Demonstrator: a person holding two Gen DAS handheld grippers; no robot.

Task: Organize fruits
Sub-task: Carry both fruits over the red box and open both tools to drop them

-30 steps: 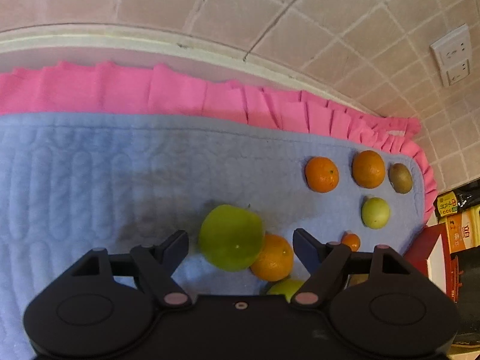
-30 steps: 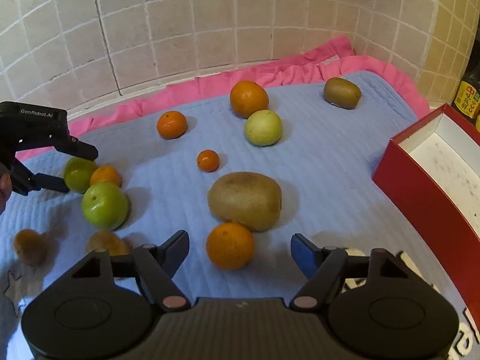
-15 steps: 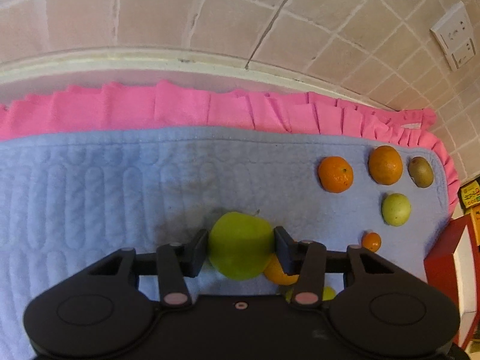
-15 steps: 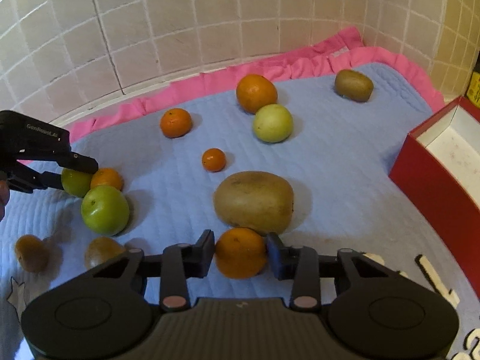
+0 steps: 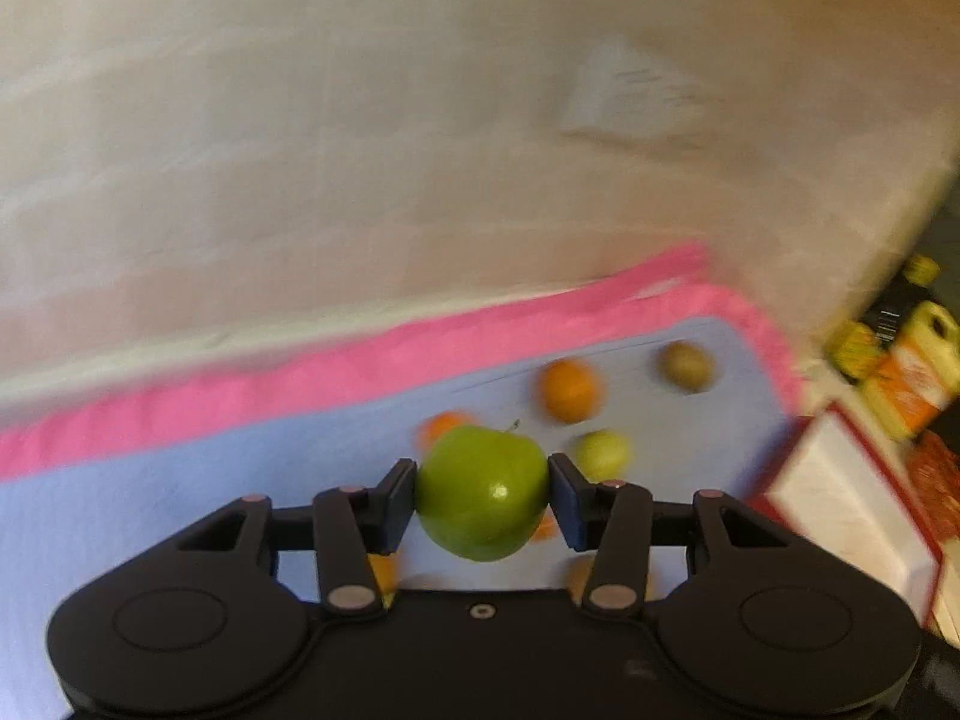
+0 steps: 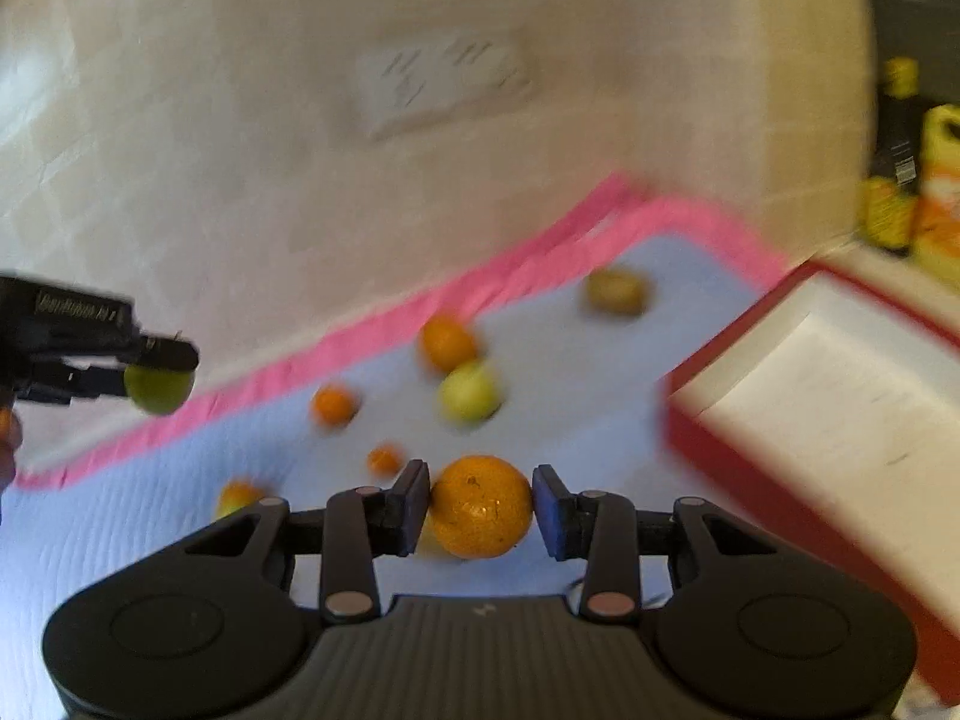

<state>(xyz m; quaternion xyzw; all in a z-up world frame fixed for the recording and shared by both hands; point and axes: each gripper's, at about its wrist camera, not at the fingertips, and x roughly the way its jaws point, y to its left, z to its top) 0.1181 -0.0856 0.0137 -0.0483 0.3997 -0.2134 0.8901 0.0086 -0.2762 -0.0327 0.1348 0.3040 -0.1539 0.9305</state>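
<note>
My left gripper (image 5: 482, 495) is shut on a green apple (image 5: 483, 492) and holds it above the blue mat (image 5: 180, 480). It also shows at the left of the right wrist view (image 6: 159, 375), with the apple (image 6: 157, 390) in it. My right gripper (image 6: 481, 507) is shut on an orange (image 6: 481, 507), lifted off the mat. Loose on the mat lie oranges (image 6: 447, 343), a pale green fruit (image 6: 469, 391) and a kiwi (image 6: 615, 291). A red box with a white inside (image 6: 840, 384) stands at the right.
The mat has a pink frilled border (image 5: 360, 360) against a tiled wall with a socket plate (image 6: 438, 81). Bottles and yellow packets (image 6: 924, 180) stand behind the box. Both views are motion-blurred.
Both grippers closed on their fruit, the left on the apple and the right on the orange, and lifted them off the mat. Both views swung toward the red box.
</note>
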